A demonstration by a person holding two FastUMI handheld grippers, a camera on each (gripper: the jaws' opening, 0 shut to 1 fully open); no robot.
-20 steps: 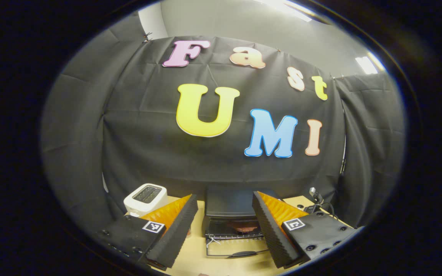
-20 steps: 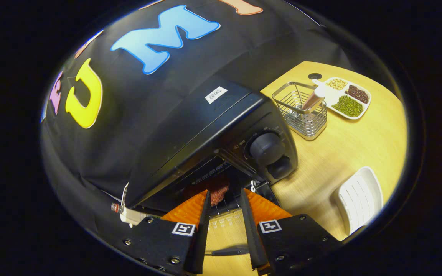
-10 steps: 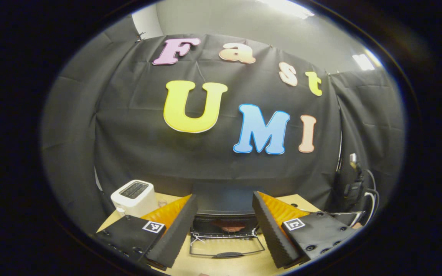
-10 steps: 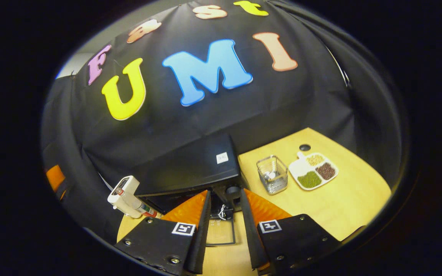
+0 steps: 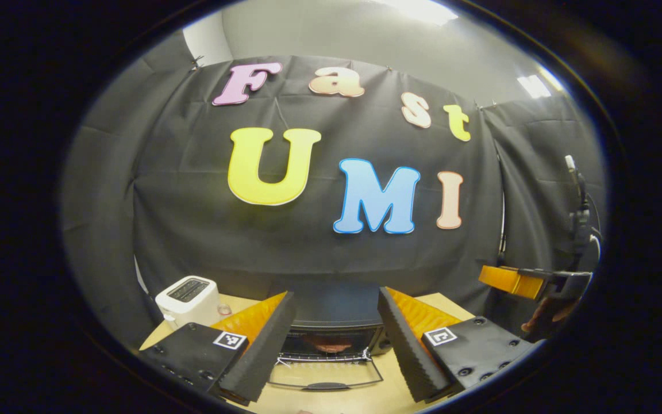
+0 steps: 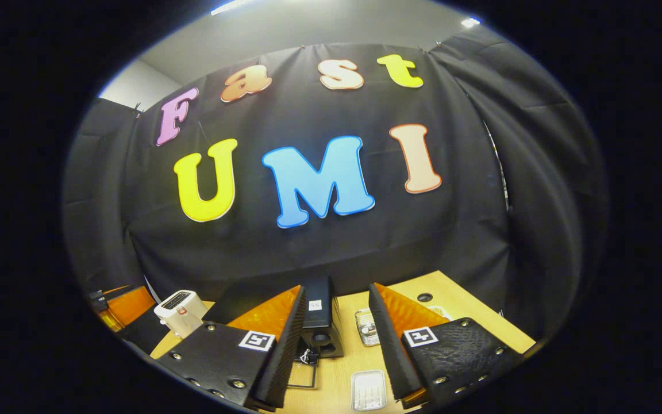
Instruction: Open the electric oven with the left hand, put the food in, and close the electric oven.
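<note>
Food (image 5: 327, 344) sits inside the open oven (image 5: 331, 322), beyond the empty left tool (image 5: 331, 339).

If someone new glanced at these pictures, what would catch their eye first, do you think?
Probably the black electric oven at the table's middle, its door folded down and reddish food inside. Next, the white toaster to its left, then the open left gripper framing the oven.

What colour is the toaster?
White; the toaster shows best in the left gripper view.
</note>
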